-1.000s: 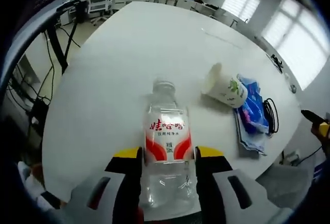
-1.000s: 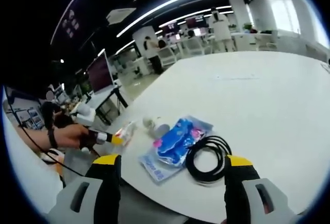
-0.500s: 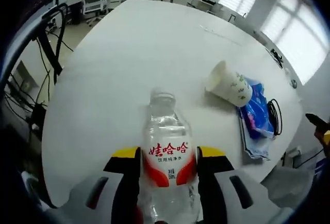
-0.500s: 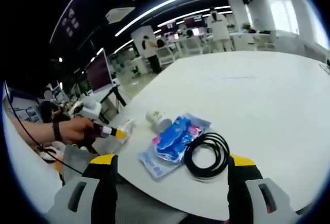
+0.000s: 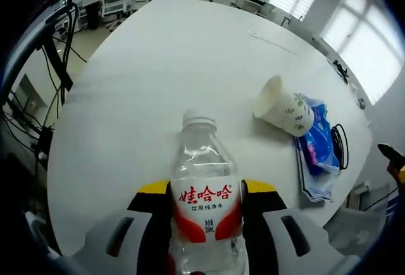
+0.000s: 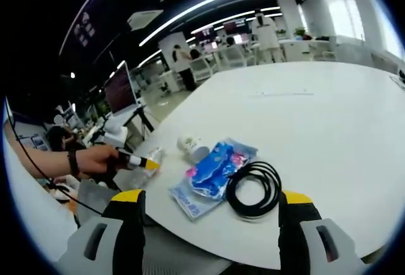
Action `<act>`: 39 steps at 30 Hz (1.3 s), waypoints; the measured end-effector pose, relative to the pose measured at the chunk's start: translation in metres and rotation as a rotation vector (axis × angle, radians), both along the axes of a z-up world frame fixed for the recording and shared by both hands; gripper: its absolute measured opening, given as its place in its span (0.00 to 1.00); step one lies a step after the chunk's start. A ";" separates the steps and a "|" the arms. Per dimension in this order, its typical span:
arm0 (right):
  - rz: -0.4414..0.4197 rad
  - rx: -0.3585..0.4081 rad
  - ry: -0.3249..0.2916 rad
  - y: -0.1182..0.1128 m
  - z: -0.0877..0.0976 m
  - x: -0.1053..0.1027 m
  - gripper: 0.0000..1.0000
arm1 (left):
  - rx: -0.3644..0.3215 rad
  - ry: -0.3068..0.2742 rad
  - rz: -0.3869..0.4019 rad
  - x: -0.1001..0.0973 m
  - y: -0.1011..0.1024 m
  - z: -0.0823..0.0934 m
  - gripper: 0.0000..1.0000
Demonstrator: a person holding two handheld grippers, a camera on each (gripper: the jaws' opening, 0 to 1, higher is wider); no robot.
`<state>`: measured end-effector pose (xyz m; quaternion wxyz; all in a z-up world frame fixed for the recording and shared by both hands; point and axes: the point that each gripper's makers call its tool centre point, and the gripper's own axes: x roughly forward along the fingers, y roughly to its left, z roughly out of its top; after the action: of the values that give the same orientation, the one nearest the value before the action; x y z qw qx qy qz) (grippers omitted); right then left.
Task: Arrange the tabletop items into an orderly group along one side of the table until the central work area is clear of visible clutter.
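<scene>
Gripping a clear water bottle [image 5: 202, 205] between its jaws, the left hand-held gripper [image 5: 204, 224] holds it above the white desk [image 5: 152, 79]; a tipped paper cup [image 5: 283, 107], blue packet [image 6: 214, 167] and coiled black cable [image 6: 254, 189] lie grouped near the desk's edge; the right hand-held gripper [image 6: 207, 224] hangs spread apart, empty.

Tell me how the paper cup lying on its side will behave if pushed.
The paper cup lies on its side on the white table, so it would probably roll in an arc. It looks empty, likely light and easy to crush. It rests against the blue packet, which may block it.
</scene>
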<state>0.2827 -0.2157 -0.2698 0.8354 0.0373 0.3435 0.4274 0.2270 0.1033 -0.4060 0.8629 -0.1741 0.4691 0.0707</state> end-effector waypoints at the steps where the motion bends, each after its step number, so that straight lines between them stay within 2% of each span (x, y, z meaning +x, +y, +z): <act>1: 0.000 -0.001 0.002 0.000 -0.002 0.000 0.88 | -0.001 -0.002 0.004 0.000 0.001 0.000 0.42; 9: 0.003 -0.002 0.009 0.002 -0.003 0.000 0.88 | -0.004 -0.038 0.036 -0.002 0.007 0.007 0.41; 18: 0.019 0.008 0.012 0.010 -0.004 0.002 0.88 | -0.006 -0.049 0.052 -0.004 0.009 0.012 0.41; 22: 0.026 0.014 0.014 0.012 -0.006 0.005 0.87 | 0.009 -0.068 0.059 -0.004 0.012 0.023 0.40; 25: 0.030 0.017 0.016 0.013 -0.006 0.005 0.87 | 0.062 -0.078 0.017 -0.002 0.012 0.032 0.40; 32: 0.042 0.027 0.014 0.016 -0.003 0.005 0.87 | 0.064 -0.109 0.033 -0.003 0.015 0.047 0.39; 39: 0.052 0.030 0.008 0.018 -0.002 0.007 0.87 | 0.077 -0.124 0.044 -0.007 0.020 0.055 0.39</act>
<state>0.2901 -0.1974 -0.2717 0.8220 0.0429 0.3413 0.4538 0.2205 0.1233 -0.3509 0.8947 -0.1553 0.4075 0.0969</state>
